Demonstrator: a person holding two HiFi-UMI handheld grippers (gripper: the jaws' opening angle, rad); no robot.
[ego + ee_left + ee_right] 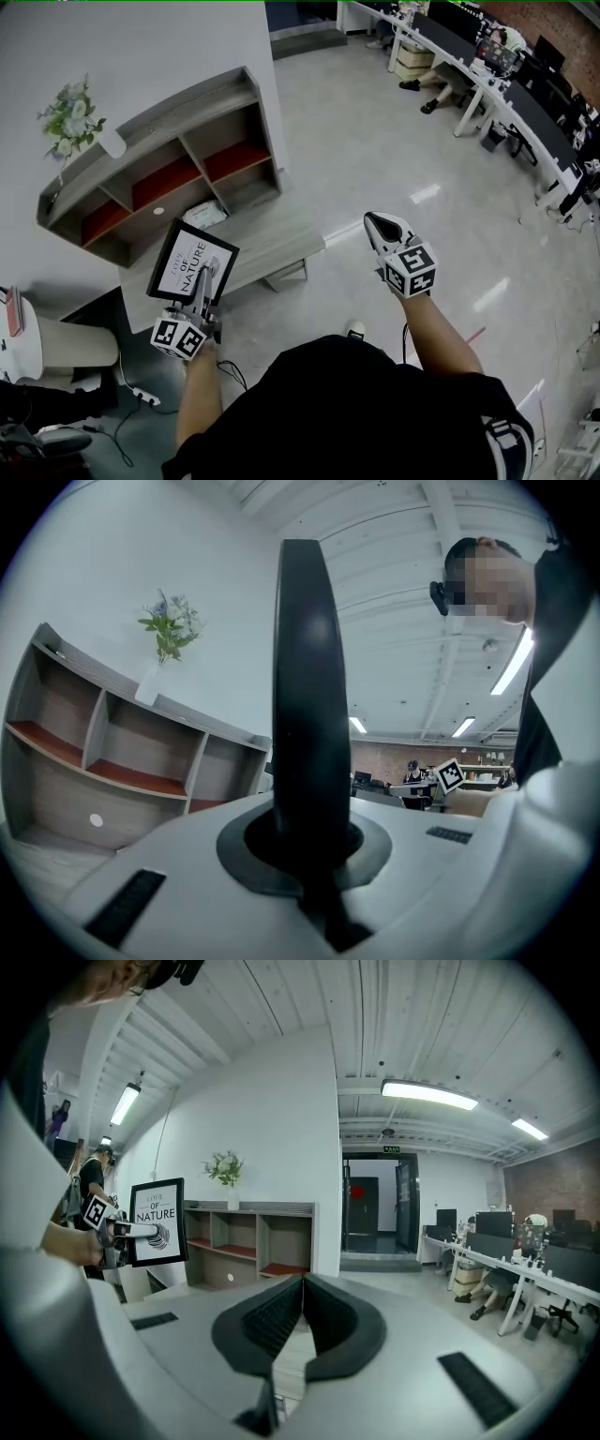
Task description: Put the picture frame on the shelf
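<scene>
The picture frame (192, 262) is black-edged with a white print reading "LOVE OF NATURE". My left gripper (208, 281) is shut on its lower edge and holds it upright in front of the grey shelf (178, 159). In the left gripper view the frame (309, 696) shows edge-on as a dark bar rising from the jaws, with the shelf (112, 761) behind at the left. My right gripper (380, 223) is shut and empty, out to the right over the floor. In the right gripper view its pads meet at the tips (302, 1312), and the frame (157, 1221) and shelf (248, 1232) show at the left.
A vase of flowers (75, 117) stands on the shelf's top. A low grey bench (272, 246) runs in front of the shelf. A white round stool (56, 342) and a power strip with cables (141, 398) lie at the left. Office desks (506, 84) line the far right.
</scene>
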